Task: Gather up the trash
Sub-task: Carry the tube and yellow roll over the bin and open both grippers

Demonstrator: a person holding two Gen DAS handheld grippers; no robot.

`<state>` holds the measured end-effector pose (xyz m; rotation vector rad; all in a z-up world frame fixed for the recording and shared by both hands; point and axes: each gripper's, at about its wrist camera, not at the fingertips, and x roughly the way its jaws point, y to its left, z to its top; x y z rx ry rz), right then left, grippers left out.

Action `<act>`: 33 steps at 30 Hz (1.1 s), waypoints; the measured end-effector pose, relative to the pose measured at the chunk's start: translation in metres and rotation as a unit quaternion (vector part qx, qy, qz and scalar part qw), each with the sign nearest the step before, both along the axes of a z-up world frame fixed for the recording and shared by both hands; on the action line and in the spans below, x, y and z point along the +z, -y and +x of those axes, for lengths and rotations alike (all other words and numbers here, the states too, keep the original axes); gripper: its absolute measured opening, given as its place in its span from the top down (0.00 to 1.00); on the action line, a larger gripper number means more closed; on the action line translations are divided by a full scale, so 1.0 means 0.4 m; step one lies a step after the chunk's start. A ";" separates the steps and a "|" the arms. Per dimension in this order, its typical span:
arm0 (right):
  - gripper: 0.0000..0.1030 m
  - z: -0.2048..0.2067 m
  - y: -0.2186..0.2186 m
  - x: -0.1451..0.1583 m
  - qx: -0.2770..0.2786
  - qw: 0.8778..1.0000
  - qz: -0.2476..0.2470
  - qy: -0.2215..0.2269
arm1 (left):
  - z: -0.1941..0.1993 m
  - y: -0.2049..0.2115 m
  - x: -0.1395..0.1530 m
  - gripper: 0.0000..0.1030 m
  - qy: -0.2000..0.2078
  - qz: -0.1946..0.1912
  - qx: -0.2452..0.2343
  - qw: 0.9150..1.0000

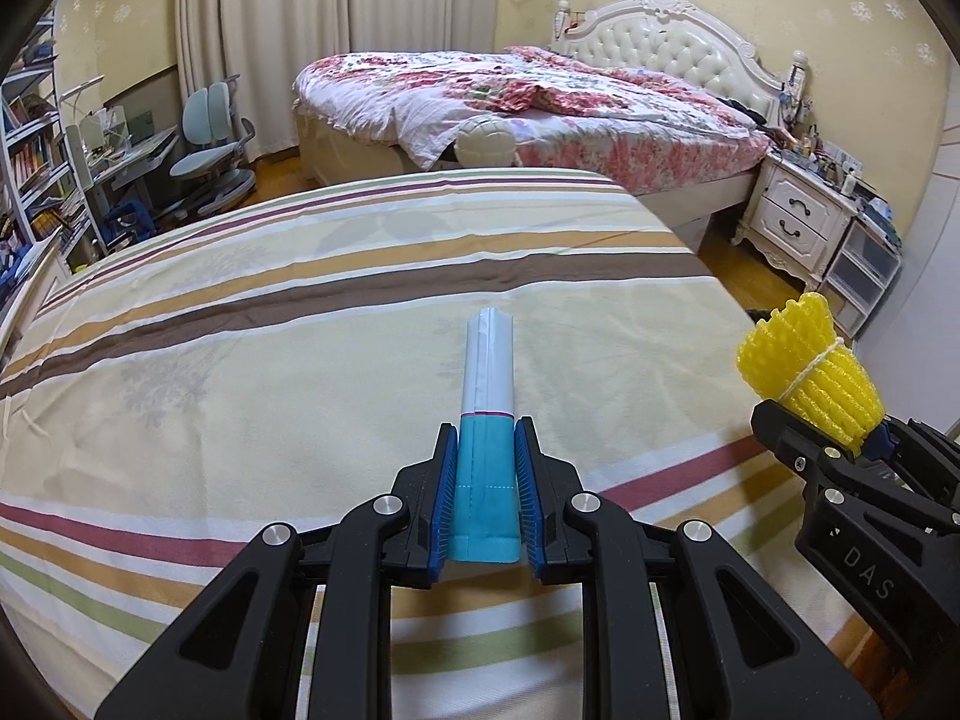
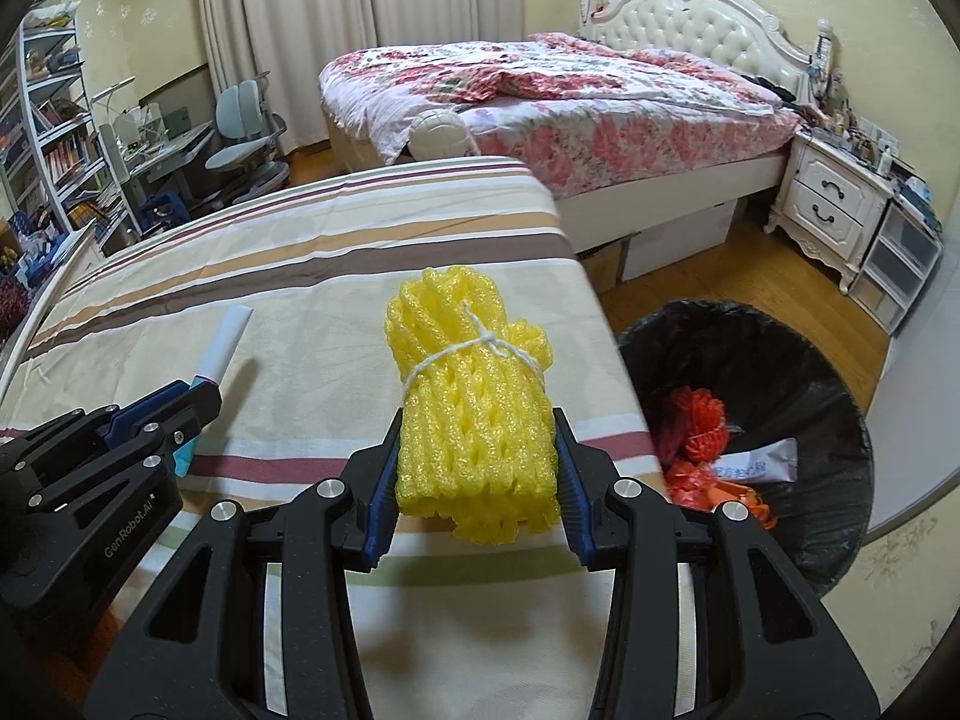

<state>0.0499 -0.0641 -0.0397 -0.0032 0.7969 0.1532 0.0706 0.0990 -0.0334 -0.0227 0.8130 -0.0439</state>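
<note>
My left gripper (image 1: 485,438) is shut on a folded blue and white packet (image 1: 489,396) and holds it above the striped bed sheet (image 1: 240,330). My right gripper (image 2: 477,426) is shut on a yellow foam net bundle (image 2: 474,396) tied with white string, held over the sheet's right edge. The bundle also shows in the left wrist view (image 1: 810,366), in the right gripper (image 1: 840,450). The left gripper (image 2: 180,414) with the packet (image 2: 222,342) shows at the left of the right wrist view. A bin with a black liner (image 2: 780,360) stands on the floor to the right, holding orange netting (image 2: 699,426) and a white wrapper (image 2: 756,462).
A bed with a floral quilt (image 1: 540,102) and white headboard stands beyond. A white nightstand (image 2: 834,204) and plastic drawers (image 2: 900,264) are at the right. A desk, blue chair (image 1: 210,138) and bookshelves (image 1: 36,168) are at the left. Cardboard boxes (image 2: 672,240) sit under the far bed.
</note>
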 end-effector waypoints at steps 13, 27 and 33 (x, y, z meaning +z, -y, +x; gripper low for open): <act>0.58 -0.004 0.185 0.010 -0.082 0.997 0.002 0.013 | 0.014 0.147 0.037 0.80 0.019 -0.002 -0.063 0.998; 0.58 0.004 0.336 -0.009 -0.147 0.989 0.007 0.013 | 0.034 0.329 0.043 0.80 0.030 0.005 -0.129 0.991; 0.58 0.009 0.388 -0.015 -0.164 0.986 0.009 0.012 | 0.052 0.396 0.043 0.80 0.034 0.011 -0.151 0.988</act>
